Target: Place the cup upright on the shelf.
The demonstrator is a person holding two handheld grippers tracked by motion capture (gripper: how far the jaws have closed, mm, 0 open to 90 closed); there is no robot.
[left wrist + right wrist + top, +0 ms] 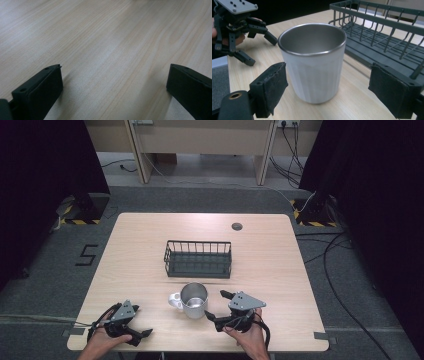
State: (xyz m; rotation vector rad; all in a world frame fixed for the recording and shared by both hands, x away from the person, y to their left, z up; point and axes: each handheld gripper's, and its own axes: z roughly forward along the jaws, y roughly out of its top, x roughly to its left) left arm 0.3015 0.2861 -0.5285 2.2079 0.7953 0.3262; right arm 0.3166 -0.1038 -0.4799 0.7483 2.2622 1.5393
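Mugs: one white mug (191,300) with a metal lining and a single handle is counted on the table.
Baskets: one dark wire basket (198,258) is counted, just behind the mug.
Tables: one light wooden table (150,245) is counted.
Grippers: two are counted, a left gripper (131,322) and a right gripper (216,305), each with two black jaws.
Hands: two are counted, one on each gripper.
Grey three-cornered plates: two are counted, one on top of each gripper.
Table grommets: one round grey grommet (237,226) is counted near the far edge.
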